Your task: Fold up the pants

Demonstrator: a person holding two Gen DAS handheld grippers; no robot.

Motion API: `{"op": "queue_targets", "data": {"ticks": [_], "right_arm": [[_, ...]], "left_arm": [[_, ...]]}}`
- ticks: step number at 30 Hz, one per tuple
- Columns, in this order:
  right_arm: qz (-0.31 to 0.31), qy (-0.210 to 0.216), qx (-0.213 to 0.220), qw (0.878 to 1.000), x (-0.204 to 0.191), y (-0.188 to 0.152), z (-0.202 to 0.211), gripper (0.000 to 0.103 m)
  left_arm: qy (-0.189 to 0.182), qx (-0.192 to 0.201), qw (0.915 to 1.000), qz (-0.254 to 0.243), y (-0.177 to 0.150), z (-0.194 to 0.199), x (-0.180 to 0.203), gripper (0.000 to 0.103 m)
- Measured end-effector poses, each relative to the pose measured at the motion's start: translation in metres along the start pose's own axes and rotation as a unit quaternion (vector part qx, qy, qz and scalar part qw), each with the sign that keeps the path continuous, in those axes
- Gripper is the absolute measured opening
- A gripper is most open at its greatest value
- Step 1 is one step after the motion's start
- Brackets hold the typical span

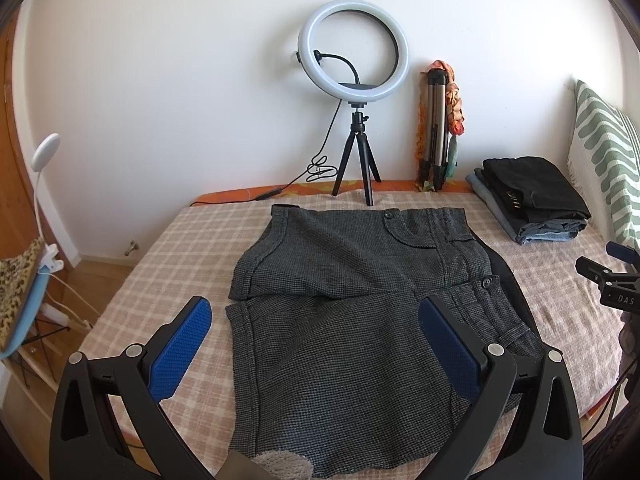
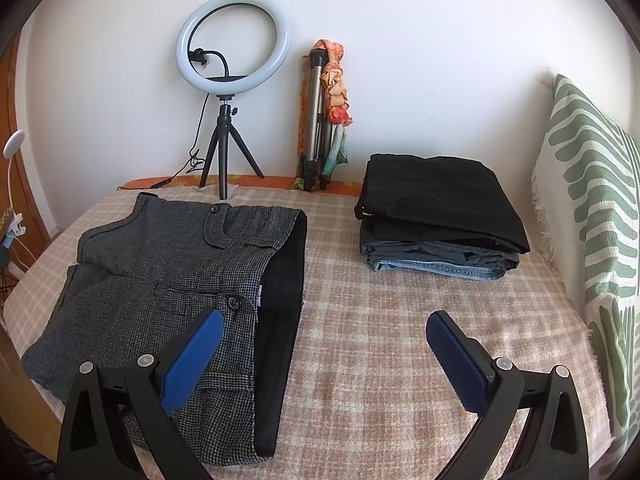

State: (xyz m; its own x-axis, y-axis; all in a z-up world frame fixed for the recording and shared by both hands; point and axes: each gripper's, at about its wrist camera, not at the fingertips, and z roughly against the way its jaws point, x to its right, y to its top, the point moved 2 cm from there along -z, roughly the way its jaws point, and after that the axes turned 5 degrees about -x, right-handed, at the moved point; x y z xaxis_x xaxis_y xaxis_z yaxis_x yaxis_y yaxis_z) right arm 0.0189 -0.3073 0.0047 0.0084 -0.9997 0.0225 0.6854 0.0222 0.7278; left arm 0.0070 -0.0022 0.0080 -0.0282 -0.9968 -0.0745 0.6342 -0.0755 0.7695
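Grey houndstooth pants [image 1: 352,320] lie folded on the checked bedspread [image 1: 160,264], waistband with buttons to the right, black lining showing along that edge. My left gripper [image 1: 316,320] is open and empty, hovering above the near half of the pants. In the right wrist view the pants [image 2: 168,280] lie at the left, black lining strip [image 2: 280,320] along their right edge. My right gripper [image 2: 324,330] is open and empty, its left finger over the waistband, its right finger over bare bedspread [image 2: 380,320]. The right gripper also shows at the right edge of the left wrist view [image 1: 612,280].
A stack of folded pants, black on top of denim [image 2: 436,216], sits at the back right. A ring light on a tripod [image 1: 354,52] and a folded tripod with a scarf [image 1: 438,128] stand by the wall. A green-patterned cushion [image 2: 592,200] is at the right.
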Motion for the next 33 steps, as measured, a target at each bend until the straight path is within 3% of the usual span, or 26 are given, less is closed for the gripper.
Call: {"op": "queue_targets", "data": {"ticks": [25,33], "right_arm": [[0.002,0.002,-0.004,1.0,-0.001,-0.002,-0.003,0.103],[-0.003,0.024,-0.007,1.0,-0.002,-0.001,-0.006,0.103]], "left_arm": [[0.006,0.0,1.0,-0.004,0.0,-0.003,-0.001,0.103],[0.018,-0.016,0.9994,0.024,0.003,-0.015,-0.021,0.103]]}}
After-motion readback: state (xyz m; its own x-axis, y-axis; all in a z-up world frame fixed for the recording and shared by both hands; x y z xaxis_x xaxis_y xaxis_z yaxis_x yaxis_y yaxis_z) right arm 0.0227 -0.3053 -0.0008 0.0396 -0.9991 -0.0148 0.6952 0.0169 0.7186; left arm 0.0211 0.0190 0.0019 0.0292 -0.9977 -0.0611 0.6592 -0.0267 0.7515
